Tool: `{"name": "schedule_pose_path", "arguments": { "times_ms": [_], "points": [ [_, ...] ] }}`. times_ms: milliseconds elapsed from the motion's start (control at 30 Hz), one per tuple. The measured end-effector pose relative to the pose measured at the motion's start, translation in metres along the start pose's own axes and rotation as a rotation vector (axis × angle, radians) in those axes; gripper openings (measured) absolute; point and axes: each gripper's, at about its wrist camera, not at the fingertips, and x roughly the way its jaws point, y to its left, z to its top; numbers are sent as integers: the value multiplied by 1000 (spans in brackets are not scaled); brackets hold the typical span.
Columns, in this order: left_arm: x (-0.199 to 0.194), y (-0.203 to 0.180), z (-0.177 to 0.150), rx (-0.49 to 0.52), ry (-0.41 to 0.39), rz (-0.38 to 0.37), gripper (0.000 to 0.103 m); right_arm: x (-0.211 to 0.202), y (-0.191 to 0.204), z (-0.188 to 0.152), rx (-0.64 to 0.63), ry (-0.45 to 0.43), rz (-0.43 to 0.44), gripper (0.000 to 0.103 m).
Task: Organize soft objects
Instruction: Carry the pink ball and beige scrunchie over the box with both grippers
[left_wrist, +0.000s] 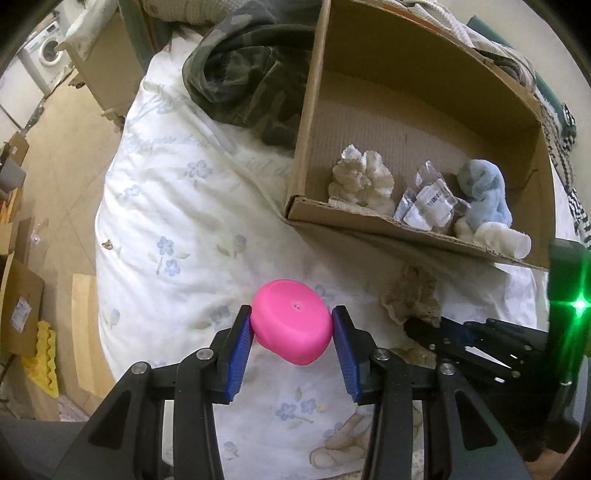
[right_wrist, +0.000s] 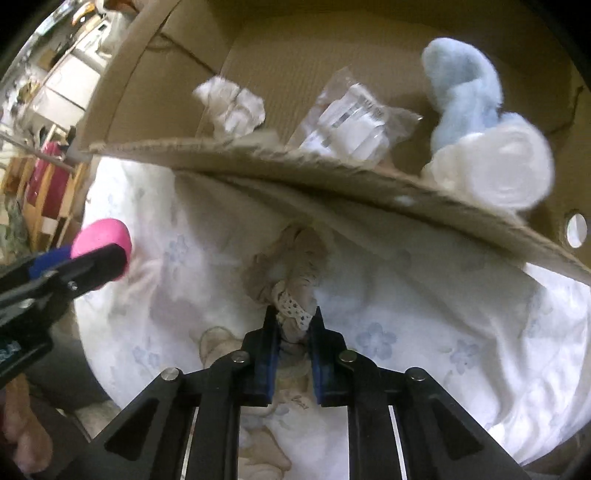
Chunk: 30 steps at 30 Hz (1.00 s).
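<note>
A pink soft rounded lump sits between the blue pads of my left gripper, which is shut on it just above the white floral quilt. The same lump shows at the left of the right wrist view. My right gripper points down at the quilt and is shut on a beige scrunchie with a dotted lace strip. The scrunchie lies just in front of the open cardboard box. The box holds a white ruffled cloth, a plastic packet and a blue plush.
A camouflage garment lies on the bed to the left of the box. A white roll rests on the box's front flap. Beyond the bed's left edge, cardboard boxes stand on the floor, and a washing machine stands further off.
</note>
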Motion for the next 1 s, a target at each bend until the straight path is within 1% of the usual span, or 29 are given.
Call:
{"name": "schedule_pose_path", "arguments": {
  "times_ms": [167, 200, 267, 467, 667, 800, 867, 1000],
  "points": [
    [-7, 4, 0, -16, -16, 3, 39, -16, 0, -2, -12, -49, 34, 15],
    [-10, 5, 1, -14, -21, 6, 39, -24, -7, -7, -13, -59, 42, 15],
    [-14, 5, 1, -8, -31, 11, 39, -33, -8, -10, -12, -80, 66, 15],
    [-25, 0, -4, 15, -72, 31, 39, -67, -24, -33, -8, -145, 123, 15],
    [-40, -1, -4, 13, -121, 43, 39, -90, -23, -37, -2, -203, 177, 15],
    [-56, 1, -3, 5, -162, 45, 39, -106, -25, -41, -4, -235, 201, 15],
    [-70, 3, -1, 2, -184, 10, 39, -118, -28, -44, -3, -250, 224, 15],
    [-100, 5, 9, 4, -264, 10, 39, -149, -33, -45, -23, -294, 262, 15]
  ]
}}
